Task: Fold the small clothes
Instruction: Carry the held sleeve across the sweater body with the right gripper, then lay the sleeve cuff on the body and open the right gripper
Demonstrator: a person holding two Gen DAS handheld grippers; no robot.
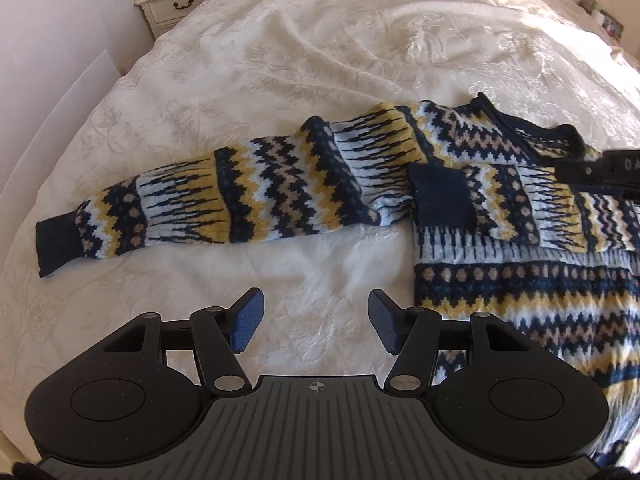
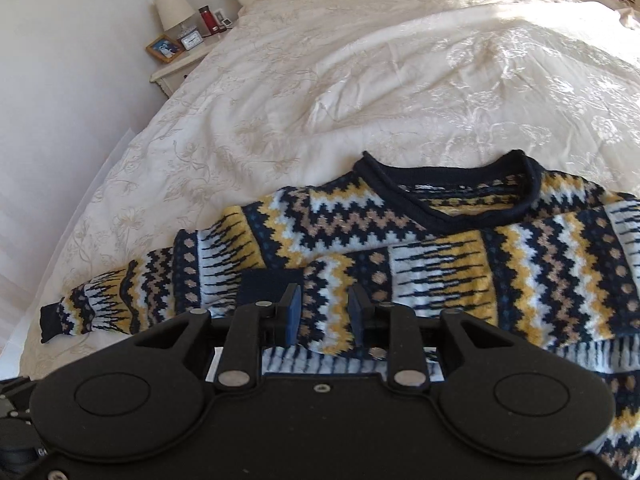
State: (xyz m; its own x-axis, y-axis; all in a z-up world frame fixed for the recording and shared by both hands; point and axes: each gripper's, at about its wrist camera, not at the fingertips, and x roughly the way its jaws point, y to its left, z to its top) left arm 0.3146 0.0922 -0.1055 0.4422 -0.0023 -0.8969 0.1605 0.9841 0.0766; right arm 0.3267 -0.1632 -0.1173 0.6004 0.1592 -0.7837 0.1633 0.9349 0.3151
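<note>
Ahead of our left gripper [image 1: 316,320]: bare bedspread [image 1: 320,60], open passage.
Further on: the sweater [image 1: 500,272] sleeve [image 1: 224,196] lies across our path.
Our right gripper [image 2: 324,316]: folded sleeve [image 2: 440,280] fills the space between its fingers.
Left edge: nightstand [image 1: 176,0], well apart.

Sweater [image 1: 500,216] right side cut off by frame edge; nightstand [image 1: 176,0] photo too small to read.

1 sweater [image 2: 460,256], 2 sleeves, 1 bed [image 2: 360,80], 1 lamp [image 2: 173,9], 1 clock [image 2: 191,41]
</note>
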